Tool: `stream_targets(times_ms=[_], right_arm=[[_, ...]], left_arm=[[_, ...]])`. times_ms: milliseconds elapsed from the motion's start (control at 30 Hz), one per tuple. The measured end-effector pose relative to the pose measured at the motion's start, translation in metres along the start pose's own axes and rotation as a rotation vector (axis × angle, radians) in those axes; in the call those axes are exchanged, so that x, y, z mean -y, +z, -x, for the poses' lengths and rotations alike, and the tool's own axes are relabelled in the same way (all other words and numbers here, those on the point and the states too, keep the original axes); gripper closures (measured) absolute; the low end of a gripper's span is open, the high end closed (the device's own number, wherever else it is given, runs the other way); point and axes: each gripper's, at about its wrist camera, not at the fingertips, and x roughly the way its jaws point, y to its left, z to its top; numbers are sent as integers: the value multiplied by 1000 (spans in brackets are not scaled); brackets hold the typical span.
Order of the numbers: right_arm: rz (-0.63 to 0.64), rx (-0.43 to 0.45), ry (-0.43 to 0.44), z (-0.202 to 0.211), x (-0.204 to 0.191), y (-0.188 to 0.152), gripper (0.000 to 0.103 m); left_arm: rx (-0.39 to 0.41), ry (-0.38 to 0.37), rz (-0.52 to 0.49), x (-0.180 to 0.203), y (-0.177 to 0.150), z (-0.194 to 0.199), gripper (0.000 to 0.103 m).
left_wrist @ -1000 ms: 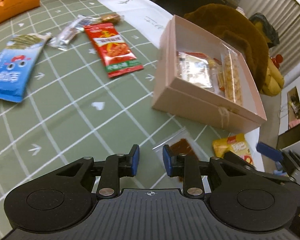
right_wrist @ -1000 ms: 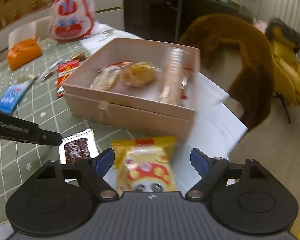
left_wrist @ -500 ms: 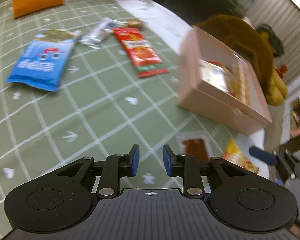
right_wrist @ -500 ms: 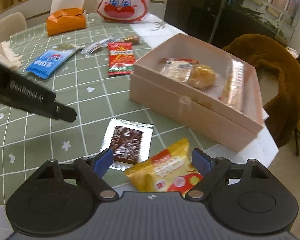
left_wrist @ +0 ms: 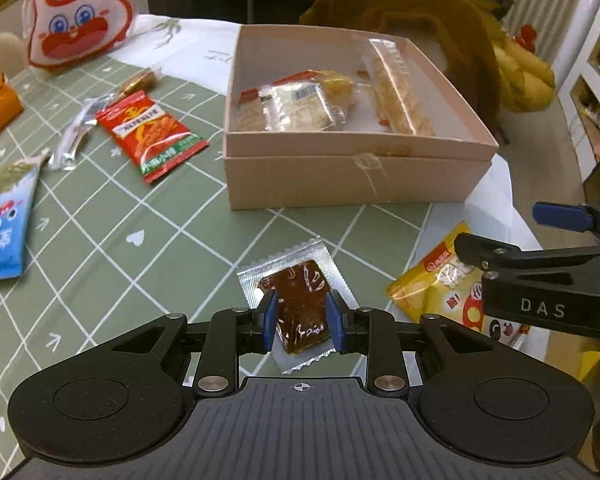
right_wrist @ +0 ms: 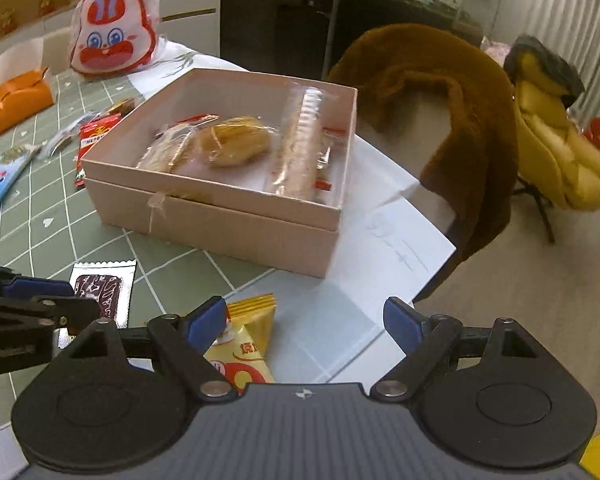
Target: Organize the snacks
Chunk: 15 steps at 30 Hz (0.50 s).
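Hovering low over the green checked table [left_wrist: 100,248], the left claw [left_wrist: 302,322] now frames the silver-edged brown snack packet [left_wrist: 300,300] between its blue pads; a second ago that packet lay ahead of the claw and off to its right. The jaws stand narrowly apart, as they did then, and whether the pads actually press the packet cannot be told, since it lies flat on the table. The pink box [left_wrist: 356,176] has come to sit squarely in the upper middle of the left view, its near wall facing the camera, where earlier it was skewed at the right. Inside it lie a clear-wrapped cracker pack [left_wrist: 296,108] and a long wrapped biscuit stick [left_wrist: 396,92].

The right claw [right_wrist: 304,322] is spread wide and grips nothing. The yellow snack bag [right_wrist: 244,340] now lies at the lower left of its view, beside the left pad rather than centred between the jaws as before. The red packet [left_wrist: 152,136] and blue packet [left_wrist: 2,228] stay at the left of the table.
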Motion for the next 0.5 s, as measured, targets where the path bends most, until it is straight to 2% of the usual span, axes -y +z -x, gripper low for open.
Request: stream_targets(times_ms=[133, 233, 333, 367, 500], right_arm=[[-8, -2, 6, 0, 1, -3, 17], [-21, -8, 10, -3, 3, -1, 17], [-24, -12, 0, -5, 3, 0, 17], [-23, -13, -5, -5, 4, 0, 17], [-30, -19, -10, -5, 7, -2, 17]], left_arm=[[35, -25, -16, 6, 4, 5, 72], [56, -21, -85, 19, 4, 6, 72], [46, 49, -192, 31, -3, -2, 70], [42, 67, -210, 31, -6, -3, 66], [59, 123, -213, 14, -10, -1, 64]])
